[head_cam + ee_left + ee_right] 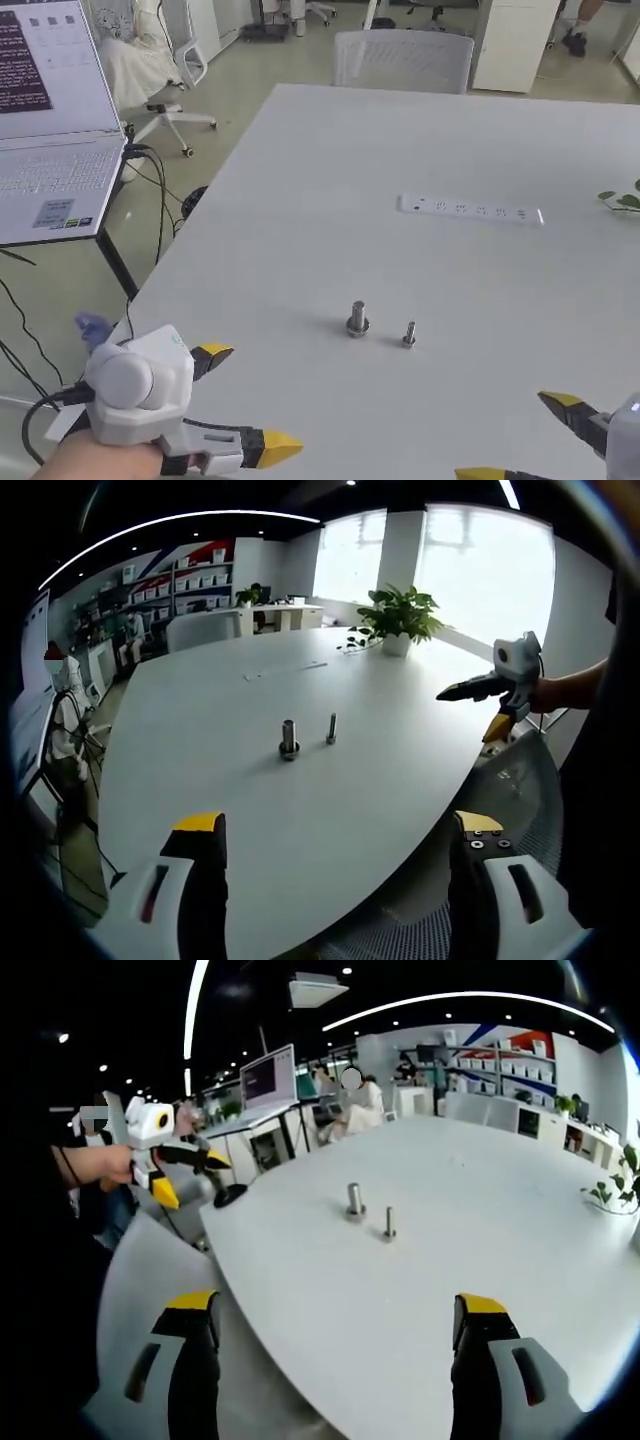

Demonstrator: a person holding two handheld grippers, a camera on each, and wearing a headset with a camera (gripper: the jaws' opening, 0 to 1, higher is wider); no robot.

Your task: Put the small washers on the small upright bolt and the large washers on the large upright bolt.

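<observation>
Two grey metal bolts stand upright on the white table: the large bolt on the left and the small bolt just right of it. My left gripper hovers off the table's near left corner, open and empty. My right gripper is at the lower right, open with nothing between its yellow tips. In the left gripper view, the large bolt and small bolt stand well ahead of the open left gripper. The right gripper view has the large bolt and small bolt beyond the open right gripper.
A white power strip lies farther back on the table. An open laptop sits on a side stand to the left, with cables below. A white chair stands at the far edge. A potted plant is on the table's far right.
</observation>
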